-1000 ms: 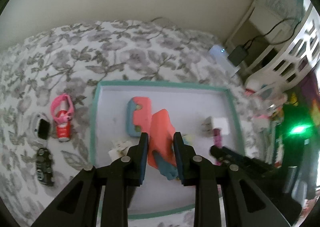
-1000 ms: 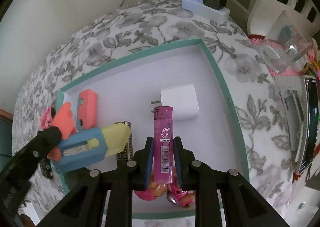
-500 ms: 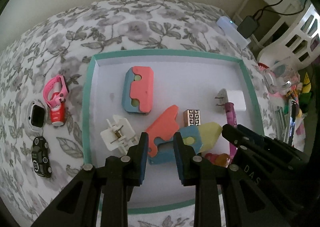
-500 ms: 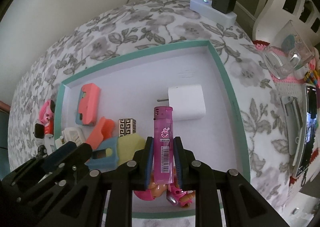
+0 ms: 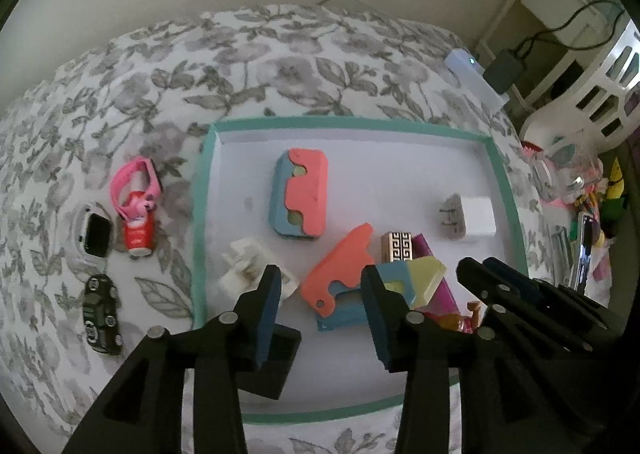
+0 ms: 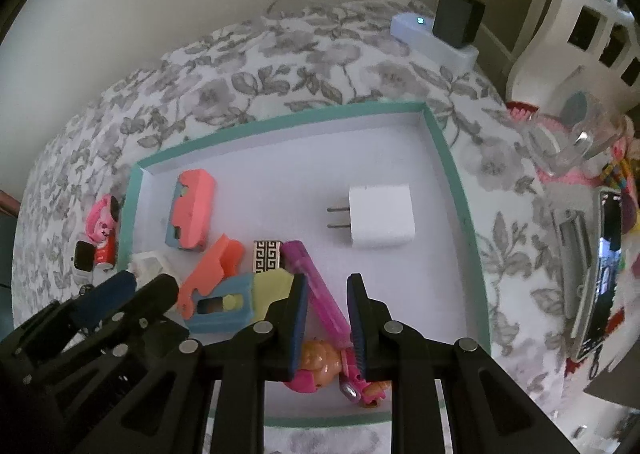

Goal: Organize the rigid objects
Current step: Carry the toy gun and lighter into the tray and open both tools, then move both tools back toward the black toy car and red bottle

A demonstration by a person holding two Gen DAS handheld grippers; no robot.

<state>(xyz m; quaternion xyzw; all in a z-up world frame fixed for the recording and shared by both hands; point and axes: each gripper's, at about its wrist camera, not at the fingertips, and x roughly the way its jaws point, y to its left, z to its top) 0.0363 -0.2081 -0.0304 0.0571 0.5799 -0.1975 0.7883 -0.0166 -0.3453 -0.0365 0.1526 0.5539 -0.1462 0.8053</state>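
Counted: eight things in one tray, four beside it on the bedspread.

One teal-rimmed tray [image 5: 202, 214] holds two coral-and-blue foam blocks, one closed [image 5: 300, 194] and one splayed open with a yellow piece [image 5: 352, 282]; one white wall charger [image 5: 474, 216]; one white plastic clip [image 5: 248, 266]; one small box with a key pattern [image 5: 400, 248]; one pink lighter [image 6: 316, 294]; one small doll figure [image 6: 324, 364]. Left of the tray lie one pink strap [image 5: 134, 182], one red mini can [image 5: 138, 236], one smartwatch [image 5: 94, 232] and one dark toy car [image 5: 100, 314]. Two grippers are in view.
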